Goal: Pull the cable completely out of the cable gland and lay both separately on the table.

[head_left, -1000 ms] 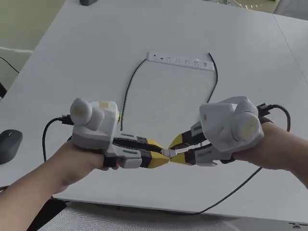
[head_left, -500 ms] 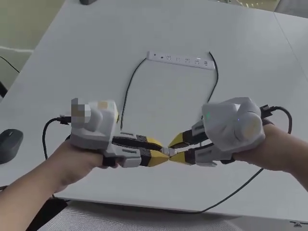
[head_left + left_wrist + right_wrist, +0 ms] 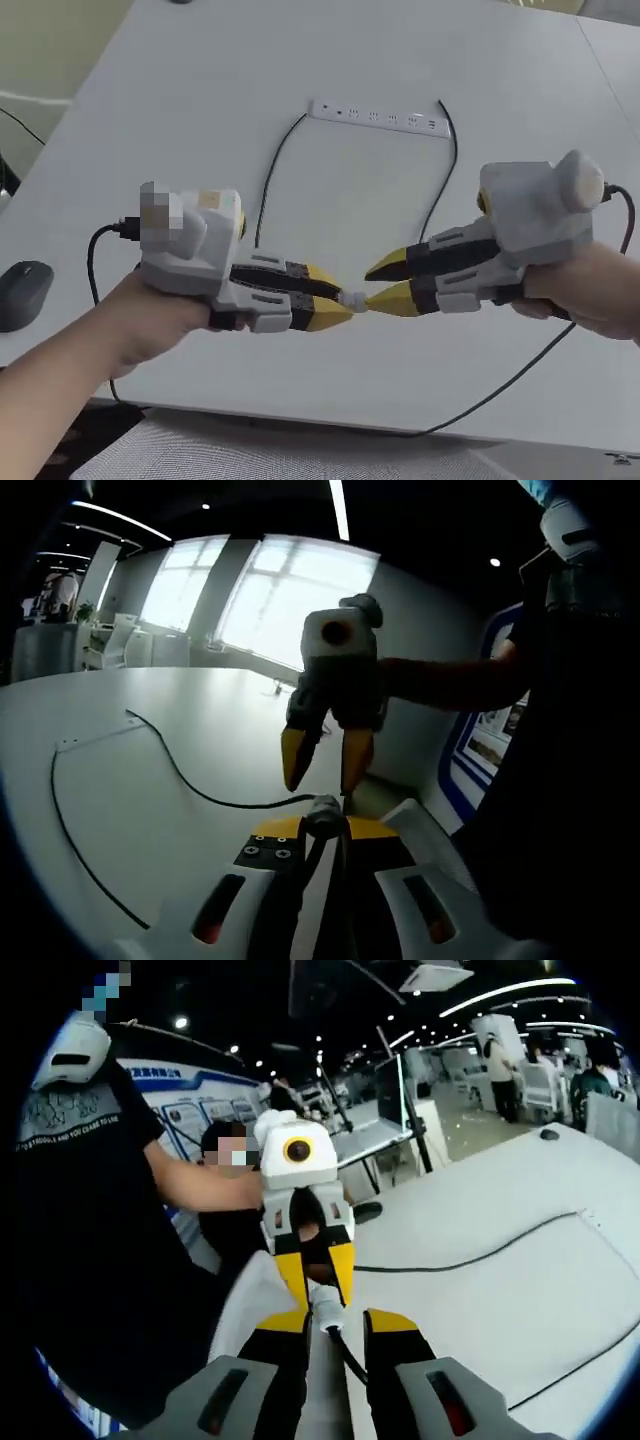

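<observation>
A small white cable gland (image 3: 352,298) is held above the table (image 3: 180,90), near its front edge, with my left gripper (image 3: 340,305) shut on it. In the left gripper view the gland (image 3: 324,815) sits at the tips of my own jaws. My right gripper (image 3: 372,285) faces it from the right, open, its lower tip touching the gland's free end. In the right gripper view a thin black cable (image 3: 345,1352) runs back from the gland (image 3: 325,1312) between my spread right jaws, untouched by either. The left gripper (image 3: 315,1260) stands just beyond.
A white power strip (image 3: 375,117) lies at the middle back of the table, with black cords (image 3: 268,190) curving toward the front edge. A dark mouse (image 3: 22,293) sits at the left edge. People stand behind the bench in both gripper views.
My right gripper has rolled, so its camera box now sits on top, and the hand has drawn back right and up. The left gripper still holds the gland in about the same place.
</observation>
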The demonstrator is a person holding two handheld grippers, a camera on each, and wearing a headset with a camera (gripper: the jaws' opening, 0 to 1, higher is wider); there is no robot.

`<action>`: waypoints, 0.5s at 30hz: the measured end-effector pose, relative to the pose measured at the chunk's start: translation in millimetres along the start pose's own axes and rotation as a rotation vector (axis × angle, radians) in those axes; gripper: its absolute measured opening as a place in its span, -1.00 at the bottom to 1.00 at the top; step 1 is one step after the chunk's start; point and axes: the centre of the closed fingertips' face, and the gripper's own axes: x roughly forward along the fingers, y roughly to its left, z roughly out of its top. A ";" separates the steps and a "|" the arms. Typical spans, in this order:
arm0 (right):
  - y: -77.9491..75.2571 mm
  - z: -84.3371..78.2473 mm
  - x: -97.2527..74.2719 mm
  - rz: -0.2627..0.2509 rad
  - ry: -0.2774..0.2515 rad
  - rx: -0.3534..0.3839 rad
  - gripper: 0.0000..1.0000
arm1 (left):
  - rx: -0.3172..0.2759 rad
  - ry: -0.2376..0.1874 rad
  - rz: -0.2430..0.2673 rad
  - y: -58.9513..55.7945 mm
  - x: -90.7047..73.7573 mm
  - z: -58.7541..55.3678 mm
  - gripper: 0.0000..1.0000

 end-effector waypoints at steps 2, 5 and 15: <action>3.5 1.5 -1.1 0.066 -0.049 0.114 -0.67 | 0.012 -0.012 -0.008 -2.3 -0.6 3.5 -0.72; -0.9 2.3 -2.1 0.104 -0.105 0.185 -0.69 | 0.028 -0.026 -0.017 -4.8 -1.4 7.5 -0.72; 16.8 -1.0 5.7 0.214 -0.100 0.266 -0.75 | 0.074 -0.029 -0.033 -10.2 -2.3 8.6 -0.72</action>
